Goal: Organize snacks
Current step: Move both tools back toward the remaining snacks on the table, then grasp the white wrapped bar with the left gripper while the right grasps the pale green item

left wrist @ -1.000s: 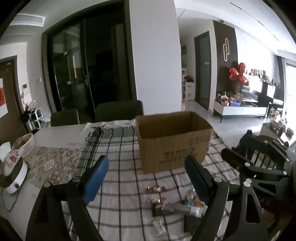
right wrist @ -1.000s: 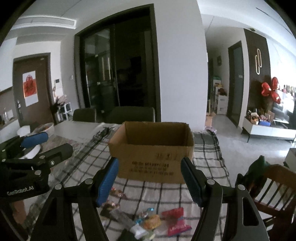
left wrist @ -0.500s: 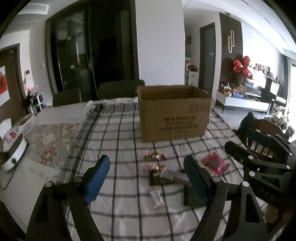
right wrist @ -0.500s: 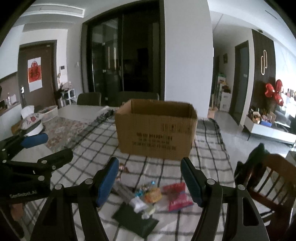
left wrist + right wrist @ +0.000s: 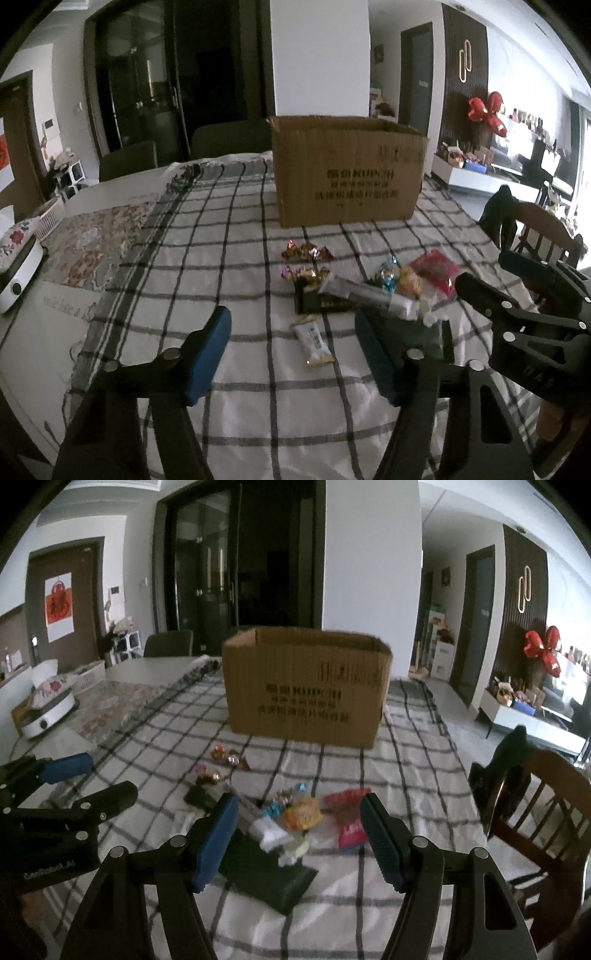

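Box: your cardboard box [image 5: 347,173] sits upright and open-topped on the checked tablecloth [image 5: 221,236], at the far side of the table.
Snack pile: everything's bunched on the cloth on the near side of the box, well short of it, nothing touching it.
Candies: two gold-wrapped candies [image 5: 306,253] are the bits closest to the box, lying side by side.
Red packet: the red packet [image 5: 349,818] lies flat on the right end of the pile, as seen from the box's front.
Orange snack: a small orange bag [image 5: 303,812] sits just left of the red packet, with a blue foil sweet [image 5: 388,275] right beside it.
Silver stick: a long silver wrapper [image 5: 364,295] lies across a dark flat packet [image 5: 269,871], nearer to you than the candies.
White bar: a little white bar [image 5: 314,343] lies alone at the front of the pile, farthest from the box.
Left gripper: your left gripper [image 5: 295,354] hovers over the cloth with its blue pads spread wide, holding nothing.
Right gripper: your right gripper [image 5: 299,838] is released too, pads wide apart above the pile, nothing between them.
Side stuff: a white round appliance [image 5: 48,709] is way off left of the box, a wooden chair [image 5: 535,805] off to its right.
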Available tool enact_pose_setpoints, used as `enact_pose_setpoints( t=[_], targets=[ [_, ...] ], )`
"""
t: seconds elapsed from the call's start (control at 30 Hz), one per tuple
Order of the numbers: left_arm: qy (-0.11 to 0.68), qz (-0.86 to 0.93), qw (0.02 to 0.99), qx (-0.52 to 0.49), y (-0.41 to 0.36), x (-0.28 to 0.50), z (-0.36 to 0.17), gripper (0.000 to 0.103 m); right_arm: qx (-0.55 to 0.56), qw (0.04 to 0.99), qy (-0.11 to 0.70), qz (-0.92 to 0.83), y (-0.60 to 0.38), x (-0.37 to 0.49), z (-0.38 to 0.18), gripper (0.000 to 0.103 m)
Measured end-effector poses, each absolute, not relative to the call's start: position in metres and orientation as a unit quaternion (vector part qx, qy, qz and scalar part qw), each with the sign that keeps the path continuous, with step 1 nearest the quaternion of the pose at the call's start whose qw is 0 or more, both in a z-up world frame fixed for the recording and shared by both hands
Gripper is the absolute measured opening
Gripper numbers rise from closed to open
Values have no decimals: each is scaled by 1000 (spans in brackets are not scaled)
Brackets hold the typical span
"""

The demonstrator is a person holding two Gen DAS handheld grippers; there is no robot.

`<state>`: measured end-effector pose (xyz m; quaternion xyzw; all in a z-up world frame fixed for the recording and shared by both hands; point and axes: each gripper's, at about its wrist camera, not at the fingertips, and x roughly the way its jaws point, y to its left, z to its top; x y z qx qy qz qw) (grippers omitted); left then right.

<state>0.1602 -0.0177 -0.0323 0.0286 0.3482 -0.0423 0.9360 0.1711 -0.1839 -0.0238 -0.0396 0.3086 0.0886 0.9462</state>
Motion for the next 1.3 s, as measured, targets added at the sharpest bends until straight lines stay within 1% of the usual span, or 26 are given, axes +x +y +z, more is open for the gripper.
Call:
enact_pose_setpoints(
  t=[0.03, 0.07, 0.1, 0.13, 0.2, 0.23, 0.3, 0.43, 0.57, 0.63, 0.83, 1.0, 1.2, 1.3],
  targets=[
    [349, -43, 936, 31, -19, 160, -35, 66, -37, 944, 315, 88, -184, 172, -27, 68],
    [350, -44, 935, 34, -20, 161, -37, 66, -30, 941, 325, 91, -185, 173, -33, 63],
    [352, -45, 934, 37, -21, 162, -39, 65, -27, 938, 332, 93, -186, 175, -36, 62],
    [354, -46, 933, 39, -23, 164, -42, 62, -24, 935, 341, 94, -186, 177, -41, 61],
    [359, -49, 931, 40, -25, 167, -46, 60, -21, 932, 351, 93, -186, 180, -49, 59],
    [362, -50, 930, 39, -26, 169, -48, 60, -19, 930, 354, 93, -187, 181, -52, 56],
    [370, -53, 927, 36, -26, 173, -54, 55, -17, 927, 363, 92, -187, 185, -59, 54],
    [386, -52, 920, 30, -28, 181, -65, 50, -20, 923, 374, 90, -186, 191, -69, 48],
    [398, -50, 916, 27, -29, 188, -77, 47, -20, 919, 384, 89, -185, 196, -78, 44],
    [402, -51, 914, 29, -30, 191, -81, 44, -20, 917, 388, 88, -184, 199, -82, 43],
    [415, -49, 908, 29, -31, 200, -92, 41, -20, 914, 395, 85, -183, 207, -88, 39],
    [421, -47, 905, 31, -32, 206, -97, 41, -24, 913, 400, 83, -181, 213, -92, 35],
    [429, -42, 902, 28, -30, 210, -102, 36, -31, 912, 402, 81, -178, 218, -95, 35],
    [433, -43, 900, 26, -30, 212, -104, 34, -34, 911, 403, 83, -176, 220, -97, 31]
  ],
)
